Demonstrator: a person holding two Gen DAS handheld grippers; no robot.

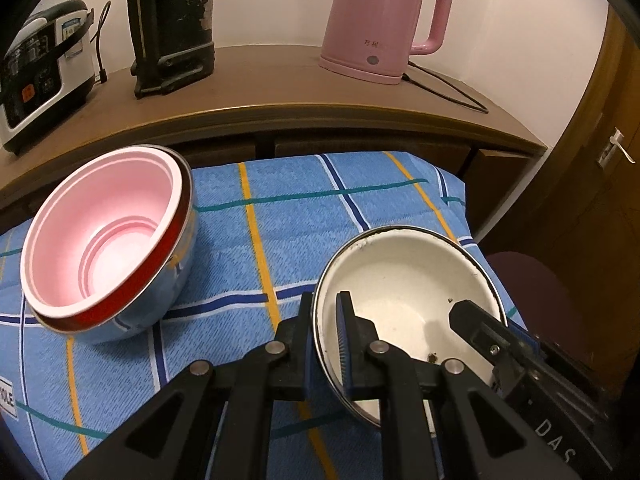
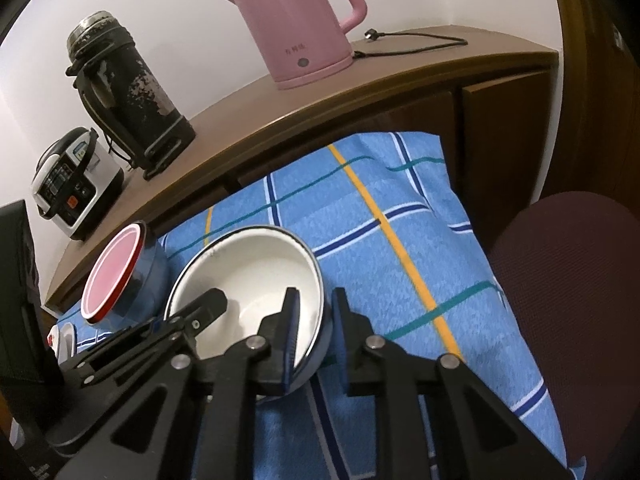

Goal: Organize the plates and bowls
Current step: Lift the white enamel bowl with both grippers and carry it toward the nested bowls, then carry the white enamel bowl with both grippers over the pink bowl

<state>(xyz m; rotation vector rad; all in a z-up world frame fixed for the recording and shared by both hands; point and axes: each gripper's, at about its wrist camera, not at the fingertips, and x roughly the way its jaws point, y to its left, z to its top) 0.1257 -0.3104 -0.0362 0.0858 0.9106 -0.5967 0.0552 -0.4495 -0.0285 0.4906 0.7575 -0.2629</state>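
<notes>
Pale wall at the far side; wooden door with a lever handle (image 1: 618,146) at far right. Along the wall, a brown wooden counter (image 1: 280,92) bearing, from left to right, a black-and-white rice cooker (image 1: 40,76), a worn black thermos (image 1: 172,24) and a pink electric kettle (image 1: 384,20) with its black cord (image 1: 448,88) trailing to the right. Below the counter, dark cabinet fronts. Nearer, a work surface covered with a blue checked cloth (image 1: 280,232) crossed by yellow, navy and teal stripes. At right of the cloth, a maroon chair seat (image 2: 572,300).

On the cloth, near right: white enamel bowl (image 1: 404,280), dark-rimmed, tilted, with small dark specks inside. Left gripper (image 1: 326,336) pinching the bowl's left rim, one finger inside, one outside, jaws pressed onto the wall. Right gripper (image 2: 314,316) clamped on the opposite rim in the same manner. Bowl thus held from both sides.

Far left on the cloth: pink bowl (image 1: 108,232) nested in a red-rimmed steel bowl (image 1: 160,280), well apart from the enamel bowl.
</notes>
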